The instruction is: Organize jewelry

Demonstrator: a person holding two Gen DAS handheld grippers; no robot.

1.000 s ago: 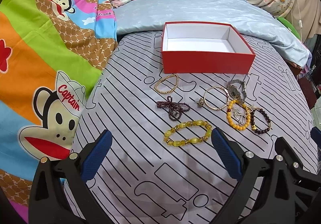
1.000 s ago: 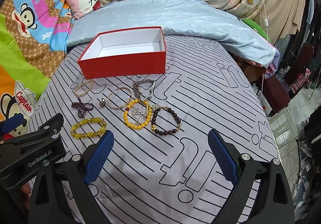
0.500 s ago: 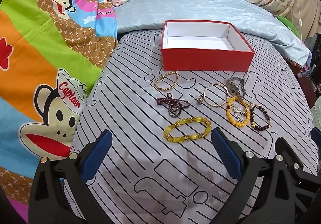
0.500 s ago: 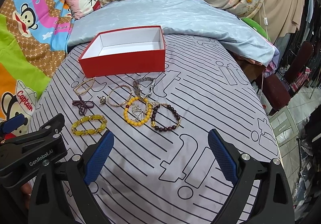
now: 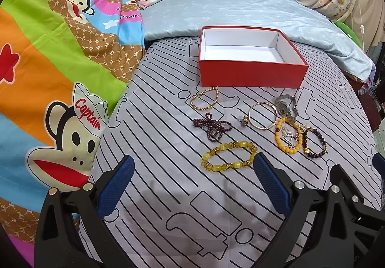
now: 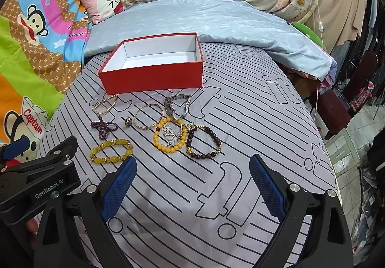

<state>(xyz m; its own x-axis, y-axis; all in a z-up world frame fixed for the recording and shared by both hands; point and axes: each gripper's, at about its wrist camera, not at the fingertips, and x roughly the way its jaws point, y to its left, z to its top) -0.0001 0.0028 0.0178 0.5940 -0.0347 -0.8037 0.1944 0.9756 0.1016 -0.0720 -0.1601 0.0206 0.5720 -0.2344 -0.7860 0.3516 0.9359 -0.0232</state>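
On the grey striped bedsheet (image 5: 168, 196), jewelry lies spread in front of the red box (image 5: 252, 75), which sits w/ white inside showing, nothing in it. Left gripper (image 5: 193, 171) hangs wide open, holding nothing; the yellow-green bead bracelet (image 5: 228, 156) lies just ahead, between its fingers but nearer the right-hand pad, apart from both. Beyond that: purple bead string (image 5: 213, 125), gold bead bracelet (image 5: 204, 99) near box front, small ring (image 5: 243, 120), gold bangle (image 5: 262, 115), watch (image 5: 285, 107). Right gripper (image 6: 192, 171) also wide open & empty; orange bead bracelet (image 6: 169, 135) w/ silver chain on it and dark bead bracelet (image 6: 204, 144) touching, just ahead of its tips.
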